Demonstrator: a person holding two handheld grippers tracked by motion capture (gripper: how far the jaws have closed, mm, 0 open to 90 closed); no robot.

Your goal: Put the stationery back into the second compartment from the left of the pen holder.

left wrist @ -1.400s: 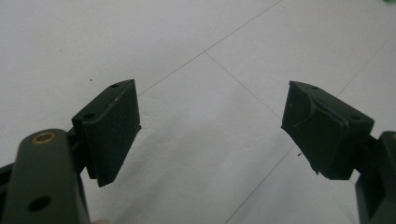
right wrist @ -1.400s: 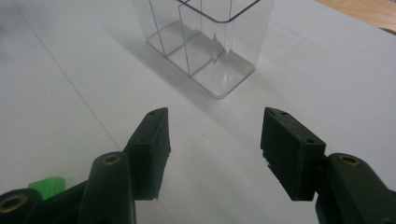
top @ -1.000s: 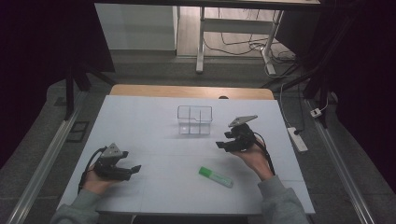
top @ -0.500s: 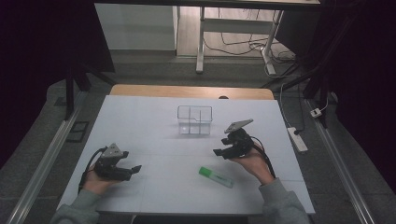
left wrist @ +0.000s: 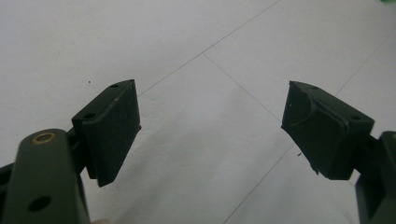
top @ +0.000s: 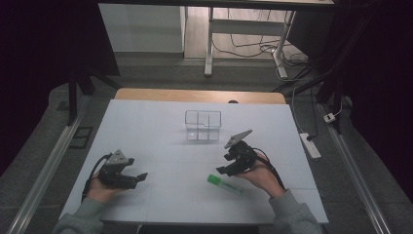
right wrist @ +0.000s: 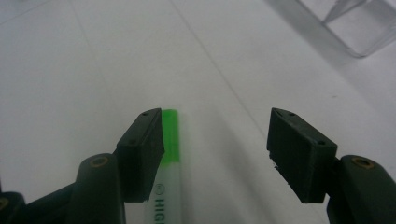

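Green-capped white plastic highlighter pen (top: 225,185) is seen lying flat on the white surface (top: 160,126), lower centre of the high view, just below the right gripper (top: 222,170). Its long axis runs beside one pad (right wrist: 142,149); the jaws have just been opening, nothing clamped.

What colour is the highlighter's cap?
Bright green; the highlighter cap shows best in the right gripper view.
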